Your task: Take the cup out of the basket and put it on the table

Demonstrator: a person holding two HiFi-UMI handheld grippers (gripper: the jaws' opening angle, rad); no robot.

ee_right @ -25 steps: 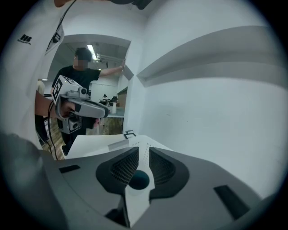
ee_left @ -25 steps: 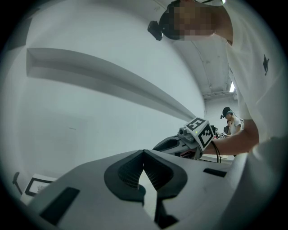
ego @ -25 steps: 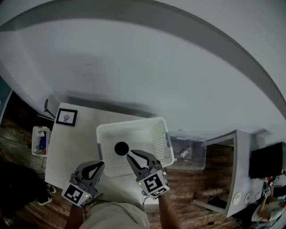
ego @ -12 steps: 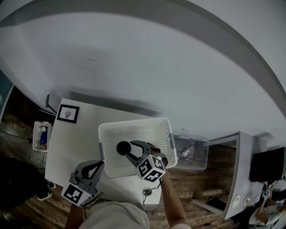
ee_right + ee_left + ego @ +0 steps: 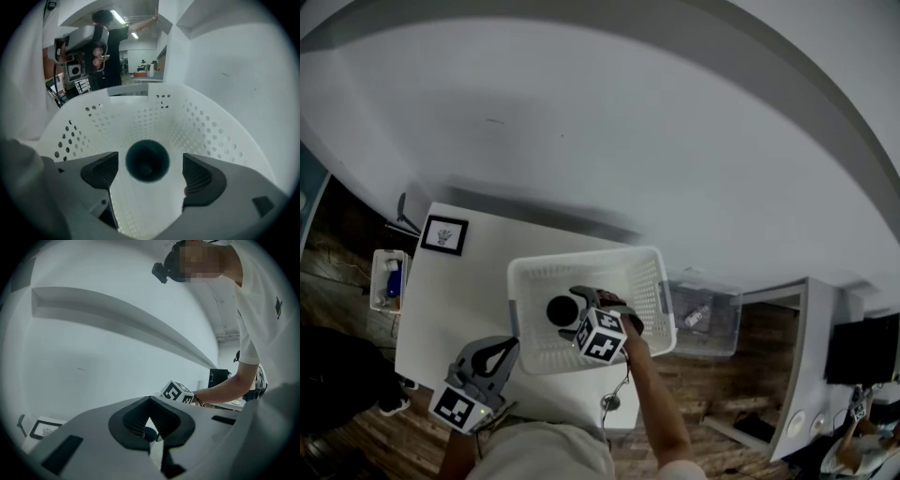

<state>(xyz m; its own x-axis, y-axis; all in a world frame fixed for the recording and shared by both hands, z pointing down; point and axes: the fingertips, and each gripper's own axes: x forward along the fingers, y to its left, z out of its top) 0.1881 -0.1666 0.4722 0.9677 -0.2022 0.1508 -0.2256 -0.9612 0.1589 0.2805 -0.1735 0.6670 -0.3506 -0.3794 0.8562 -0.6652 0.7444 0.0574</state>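
Note:
A dark teal cup [image 5: 147,160] stands upright on the floor of the white perforated basket [image 5: 140,117], its mouth facing my right gripper [image 5: 149,171]. That gripper points steeply down into the basket. Its jaws have just been opening and now stand wide, one on each side of the cup, with neither pad touching it. From the head view the cup [image 5: 561,310] sits in the basket [image 5: 525,281] just left of my right gripper [image 5: 586,307]. My left gripper [image 5: 500,349] hovers over the table's near edge, left of the basket. Its jaws [image 5: 151,414] meet at the tips with nothing between them.
The basket rests on a white table [image 5: 459,300] against a pale wall. A framed card [image 5: 443,234] lies at the table's far left corner. A small bin [image 5: 386,281] stands on the floor at left, a clear box [image 5: 703,319] at right. A person [image 5: 105,51] stands in the background.
My right gripper has dropped from above the basket's near rim down into it, tipping downward, and its jaws have spread wide around the cup. The left gripper has stayed put.

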